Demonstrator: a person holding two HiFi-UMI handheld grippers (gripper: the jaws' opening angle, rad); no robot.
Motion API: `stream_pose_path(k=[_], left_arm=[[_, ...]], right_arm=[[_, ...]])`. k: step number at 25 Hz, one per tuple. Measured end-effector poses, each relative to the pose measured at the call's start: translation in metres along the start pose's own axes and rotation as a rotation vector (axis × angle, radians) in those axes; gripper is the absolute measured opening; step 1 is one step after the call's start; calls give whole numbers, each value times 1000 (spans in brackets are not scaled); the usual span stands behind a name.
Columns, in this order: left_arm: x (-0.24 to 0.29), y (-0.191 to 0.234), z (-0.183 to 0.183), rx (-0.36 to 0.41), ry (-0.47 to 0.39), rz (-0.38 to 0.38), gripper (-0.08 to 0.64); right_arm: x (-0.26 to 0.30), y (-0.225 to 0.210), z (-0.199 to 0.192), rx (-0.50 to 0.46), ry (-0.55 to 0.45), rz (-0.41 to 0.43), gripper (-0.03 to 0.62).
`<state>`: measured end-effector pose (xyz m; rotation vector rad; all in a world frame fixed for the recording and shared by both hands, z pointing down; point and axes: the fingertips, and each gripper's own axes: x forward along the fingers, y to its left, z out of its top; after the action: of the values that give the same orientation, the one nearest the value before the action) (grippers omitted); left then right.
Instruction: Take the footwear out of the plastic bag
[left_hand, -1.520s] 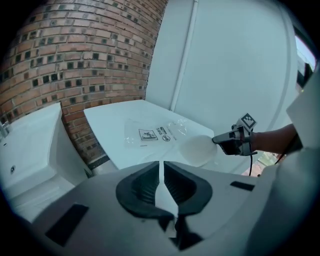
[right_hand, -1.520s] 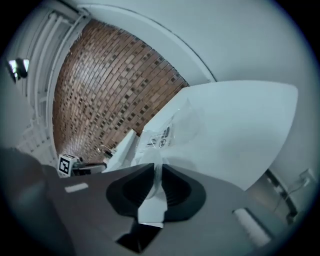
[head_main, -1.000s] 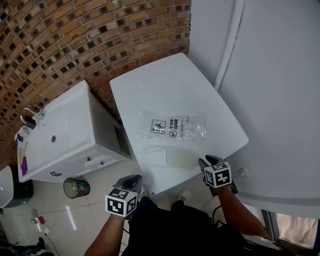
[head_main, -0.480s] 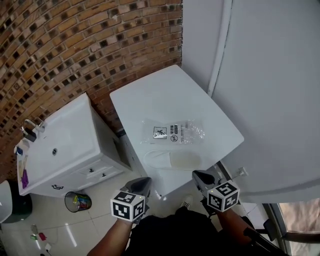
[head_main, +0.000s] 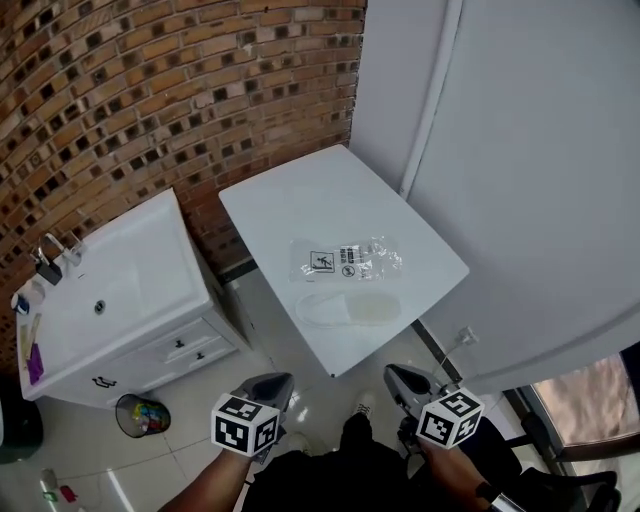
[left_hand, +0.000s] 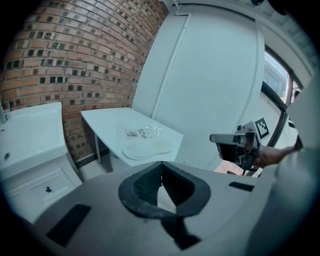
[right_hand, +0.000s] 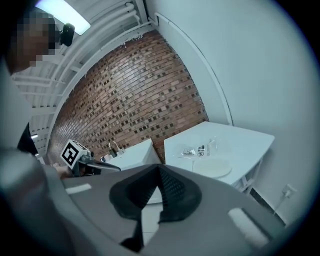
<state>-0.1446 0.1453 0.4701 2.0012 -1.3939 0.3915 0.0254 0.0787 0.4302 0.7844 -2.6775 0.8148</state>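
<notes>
Both grippers are back off the white rounded-corner table (head_main: 320, 195) since a second ago. Then my right gripper (head_main: 400, 378) stood at the table's near edge, jaws wide, close to the slipper. It now hangs off the near edge over the floor, well apart from the table. My left gripper (head_main: 275, 385) has also drawn back and sits off the near-left corner.

Right jaws: together, pads meeting, nothing between them in the right gripper view (right_hand: 159, 168).

Left jaws: just finished closing, tips touching, nothing between them in the left gripper view (left_hand: 161, 167). That view also shows the right gripper (left_hand: 235, 147) off to one side, held clear of the table.

Flat white fabric slipper (head_main: 350, 308): lies out of the bag, flat on the table near the near edge. It also shows in both gripper views (left_hand: 147, 148) (right_hand: 212, 166).

Clear plastic bag with black printed warning labels (head_main: 348, 260): empty, crumpled, flat on the table toward the middle, just beyond the slipper. I cannot tell whether the two touch.

Red-brown brick wall (head_main: 150, 90): behind the table's far-left side.

White vanity cabinet with an inset sink (head_main: 110, 290): left of the table, a narrow gap between them.

Small dark waste bin (head_main: 140, 413): on the tiled floor, left of the table, in front of the cabinet.

Plain white wall panel (head_main: 540, 180): runs along the table's right side.
</notes>
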Motion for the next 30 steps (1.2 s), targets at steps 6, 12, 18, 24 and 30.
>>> stream_pose_path(k=[6,12,18,24,30], left_arm=[[-8,-20,-37,14,59,-113,7],[-5,-44,-29,58,36,-168,7],[-16,-52,-20,58,1,-129,8],[-19,-55,-19,25,-9,-83,8],[-11,-75,-11,3,-35,-67,8]], right_arm=[[-49,39,-35,15,-25,-90,0],[-84,42,-47,-33,-21,-153,0],[-92,27,-50,1,4,-147,0],[-87,26,-28,-47,10,-89,0],[-90,17,-30,-71,44,-39,0]])
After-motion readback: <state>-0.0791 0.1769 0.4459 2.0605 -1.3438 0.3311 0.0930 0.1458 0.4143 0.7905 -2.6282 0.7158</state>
